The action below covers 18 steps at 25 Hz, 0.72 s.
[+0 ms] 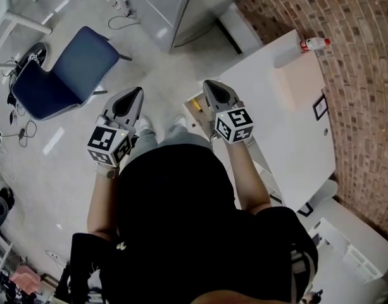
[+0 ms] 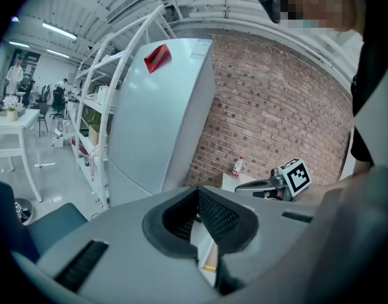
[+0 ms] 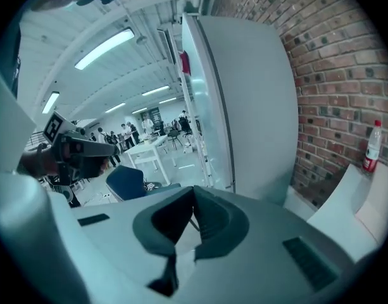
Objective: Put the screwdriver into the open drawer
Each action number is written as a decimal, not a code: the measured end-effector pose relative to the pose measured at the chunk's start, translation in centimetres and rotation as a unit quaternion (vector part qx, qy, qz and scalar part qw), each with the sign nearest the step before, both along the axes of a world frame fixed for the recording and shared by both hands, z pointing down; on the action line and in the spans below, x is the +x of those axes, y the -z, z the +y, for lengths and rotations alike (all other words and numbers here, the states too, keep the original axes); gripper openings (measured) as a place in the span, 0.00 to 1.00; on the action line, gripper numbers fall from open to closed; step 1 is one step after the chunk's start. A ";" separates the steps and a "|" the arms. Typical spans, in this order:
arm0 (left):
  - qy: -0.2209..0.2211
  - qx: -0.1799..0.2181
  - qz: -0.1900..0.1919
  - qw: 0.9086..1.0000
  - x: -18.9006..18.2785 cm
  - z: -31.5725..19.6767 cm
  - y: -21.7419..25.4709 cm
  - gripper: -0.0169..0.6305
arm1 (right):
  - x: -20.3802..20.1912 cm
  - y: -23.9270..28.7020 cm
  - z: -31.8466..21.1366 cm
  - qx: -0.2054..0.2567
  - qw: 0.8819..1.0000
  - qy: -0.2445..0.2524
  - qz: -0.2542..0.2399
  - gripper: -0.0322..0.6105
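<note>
I hold both grippers at chest height, over the floor and pointing away from me. My left gripper (image 1: pixel 135 94) is shut and holds nothing; its tips meet in the left gripper view (image 2: pixel 196 192). Its twin, my right gripper (image 1: pixel 210 85), is also shut and empty (image 3: pixel 194 194). Just beyond the right gripper, an open white drawer (image 1: pixel 191 100) sticks out from the side of the white table (image 1: pixel 288 119). A small yellow item (image 1: pixel 195 106) lies in it, and it also shows through the left jaws (image 2: pixel 209 268). I cannot tell whether it is the screwdriver.
A blue chair (image 1: pixel 70 68) stands on the floor to the left, with cables beside it. A tall white cabinet (image 1: pixel 171 5) is ahead. A brick wall (image 1: pixel 358 75) runs along the right. A red-capped bottle (image 1: pixel 315 43) lies at the table's far end.
</note>
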<state>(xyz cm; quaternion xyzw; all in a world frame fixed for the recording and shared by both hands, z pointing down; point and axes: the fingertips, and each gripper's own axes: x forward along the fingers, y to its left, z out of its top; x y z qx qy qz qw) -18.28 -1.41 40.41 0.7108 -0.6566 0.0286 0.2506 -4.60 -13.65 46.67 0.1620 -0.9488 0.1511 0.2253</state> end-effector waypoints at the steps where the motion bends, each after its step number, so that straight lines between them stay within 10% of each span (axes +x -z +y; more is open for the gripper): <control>1: -0.003 0.008 0.002 1.000 -0.2 -0.2 0.7 0.03 | -0.2 1.2 0.0 0.009 1.000 0.000 -0.007 0.07; 18: -0.051 0.111 -0.001 0.993 -0.8 -2.2 10.5 0.03 | 0.7 15.6 1.4 0.106 0.990 -0.014 -0.088 0.07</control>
